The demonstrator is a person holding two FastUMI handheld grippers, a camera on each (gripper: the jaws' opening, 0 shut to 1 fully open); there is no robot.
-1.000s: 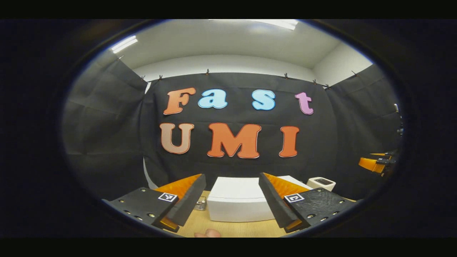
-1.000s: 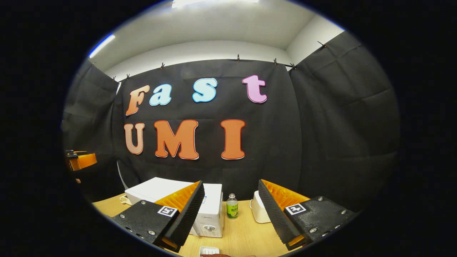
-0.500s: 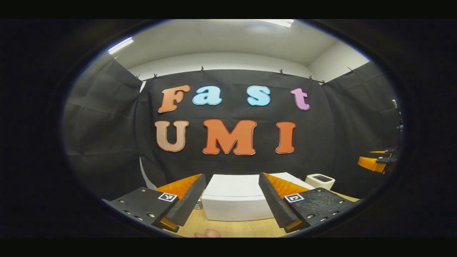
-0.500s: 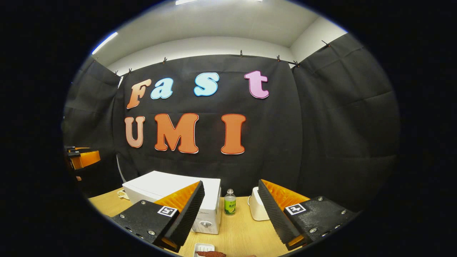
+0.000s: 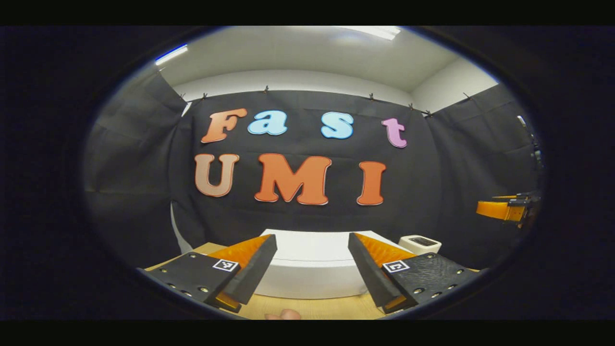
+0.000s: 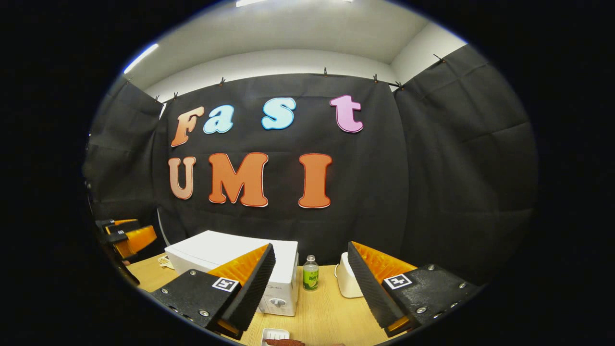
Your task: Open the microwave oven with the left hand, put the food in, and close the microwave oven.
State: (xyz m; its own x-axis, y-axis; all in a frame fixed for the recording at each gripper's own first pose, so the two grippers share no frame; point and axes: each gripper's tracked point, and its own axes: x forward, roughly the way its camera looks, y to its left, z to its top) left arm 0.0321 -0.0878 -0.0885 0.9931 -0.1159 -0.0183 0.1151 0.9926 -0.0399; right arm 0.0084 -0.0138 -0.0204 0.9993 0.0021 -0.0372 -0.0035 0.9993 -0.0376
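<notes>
In the left gripper view the white microwave [image 5: 312,262] now looms wider and closer than it did a second ago, filling the gap between the fingers, and the wooden table [image 5: 307,307] shows less in front of it; the small glass jar that stood at its left corner has slipped behind the left finger. So the left gripper [image 5: 312,269] has been carried forward and a little left toward the oven, which I judge to be the approach for opening the door, a step not yet done since nothing is touched. Its jaws stand wide apart and empty, with the microwave straight ahead and near, and the white toaster [image 5: 419,244] off to the right behind it; the right gripper [image 5: 504,210] hangs far at the right edge. In the right gripper view the scene has barely shifted over the last half second, but the left gripper [image 6: 127,238] has come further into sight at the left edge, lower and nearer the microwave [image 6: 235,262]. The right gripper [image 6: 312,276] is likewise spread open and holds nothing. The door looks closed. The food [image 6: 283,342], a reddish-brown piece on a small white tray [image 6: 274,335], lies on the table just below and between the fingers, in front of the microwave, with a green bottle [image 6: 310,278] beyond it
</notes>
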